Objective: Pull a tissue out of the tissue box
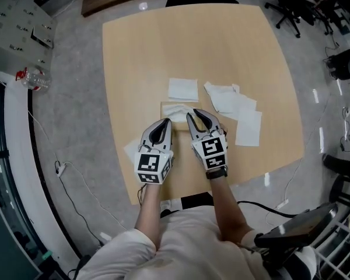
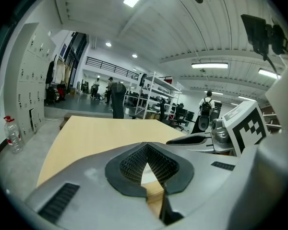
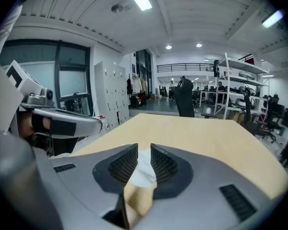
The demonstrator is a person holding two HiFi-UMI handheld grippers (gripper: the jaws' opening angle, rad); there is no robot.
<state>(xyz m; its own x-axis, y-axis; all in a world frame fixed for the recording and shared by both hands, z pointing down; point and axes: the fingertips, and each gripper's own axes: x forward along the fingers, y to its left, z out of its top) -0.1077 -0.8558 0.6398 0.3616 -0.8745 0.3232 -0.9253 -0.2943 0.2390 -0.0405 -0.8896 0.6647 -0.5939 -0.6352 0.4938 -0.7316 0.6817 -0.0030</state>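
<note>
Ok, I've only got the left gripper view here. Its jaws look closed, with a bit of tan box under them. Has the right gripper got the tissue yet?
Observer: It looks so. In the right gripper view the tissue fills the narrow gap between the jaws of the right gripper, just above the tissue box.
Operator: And where am I relative to that box?
Observer: In the head view the left gripper is at the box's near left corner.
Operator: Are any tissues out already?
Observer: Yes. Several loose tissues lie flat on the table, beyond the box and to its right.
</note>
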